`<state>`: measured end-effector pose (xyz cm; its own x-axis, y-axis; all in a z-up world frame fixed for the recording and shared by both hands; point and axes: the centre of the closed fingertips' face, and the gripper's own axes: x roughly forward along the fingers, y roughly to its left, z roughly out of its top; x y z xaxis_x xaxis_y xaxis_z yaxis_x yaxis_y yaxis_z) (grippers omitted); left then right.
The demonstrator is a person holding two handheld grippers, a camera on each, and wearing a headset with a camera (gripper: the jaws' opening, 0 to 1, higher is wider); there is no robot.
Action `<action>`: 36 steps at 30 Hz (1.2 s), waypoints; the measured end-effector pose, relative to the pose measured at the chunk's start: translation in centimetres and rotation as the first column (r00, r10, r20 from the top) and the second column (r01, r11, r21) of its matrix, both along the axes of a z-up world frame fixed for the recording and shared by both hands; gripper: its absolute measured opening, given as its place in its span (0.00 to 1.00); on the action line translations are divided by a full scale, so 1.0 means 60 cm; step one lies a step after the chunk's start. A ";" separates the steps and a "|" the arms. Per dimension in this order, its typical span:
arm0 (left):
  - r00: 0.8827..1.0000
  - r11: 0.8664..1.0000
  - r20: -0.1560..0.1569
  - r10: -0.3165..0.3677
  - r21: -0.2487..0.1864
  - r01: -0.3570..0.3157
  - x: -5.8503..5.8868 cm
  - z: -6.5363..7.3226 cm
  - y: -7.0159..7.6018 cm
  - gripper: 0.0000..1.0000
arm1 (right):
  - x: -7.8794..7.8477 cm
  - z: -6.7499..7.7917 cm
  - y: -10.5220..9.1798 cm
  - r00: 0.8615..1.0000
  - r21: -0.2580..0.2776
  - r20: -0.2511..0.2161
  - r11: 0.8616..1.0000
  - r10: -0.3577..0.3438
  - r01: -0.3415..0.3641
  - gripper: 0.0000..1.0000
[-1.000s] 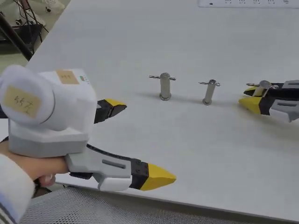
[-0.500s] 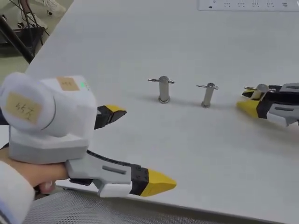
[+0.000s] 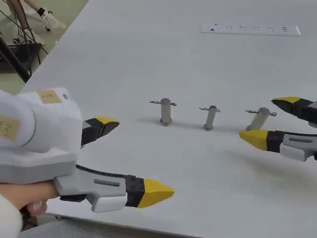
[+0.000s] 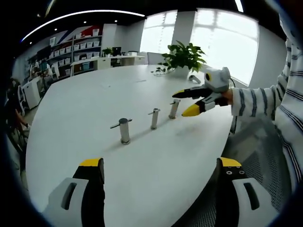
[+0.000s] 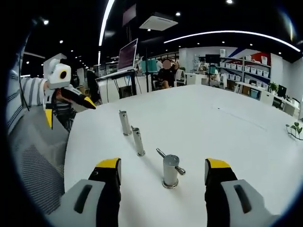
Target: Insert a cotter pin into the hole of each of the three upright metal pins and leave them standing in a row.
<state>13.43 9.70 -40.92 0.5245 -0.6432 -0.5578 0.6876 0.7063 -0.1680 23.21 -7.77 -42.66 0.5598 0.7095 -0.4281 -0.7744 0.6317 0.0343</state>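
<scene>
L gripper point(image 3: 139, 156) open, empty, at front edge of table point(image 3: 148, 59). R gripper point(image 3: 261, 119) also open, jaws flanking right pin point(image 3: 257, 122) w/o touching. Left pin point(image 3: 165, 112), middle pin point(image 3: 210, 118) and right pin stand upright in a row, each w/ a cotter pin point(image 3: 154, 102) through. Power strip point(image 3: 250, 29) far behind.

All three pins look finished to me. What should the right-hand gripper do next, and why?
Probably draw the right gripper straight back. Its jaws stand open either side of the nearest metal pin, upright with its cotter pin through, like the middle pin and far pin; a sideways move might topple it.
</scene>
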 end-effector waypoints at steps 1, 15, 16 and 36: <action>1.000 1.000 0.011 0.005 -0.006 -0.005 0.003 0.003 0.000 0.98 | -0.005 0.003 -0.002 1.000 0.003 -0.007 1.000 -0.013 0.013 0.75; 0.997 0.999 0.059 0.053 -0.011 -0.052 0.022 0.029 0.019 0.97 | -0.067 0.006 -0.044 0.977 -0.032 -0.123 0.985 -0.175 0.172 0.92; 0.997 0.999 0.056 0.053 -0.013 -0.052 0.020 0.028 0.019 0.95 | -0.068 0.008 -0.046 0.975 -0.027 -0.126 0.983 -0.182 0.180 0.92; 0.988 0.991 0.076 0.136 0.004 -0.136 0.003 0.022 0.065 0.99 | -0.075 0.057 -0.054 0.951 0.042 -0.104 0.954 -0.292 0.297 0.93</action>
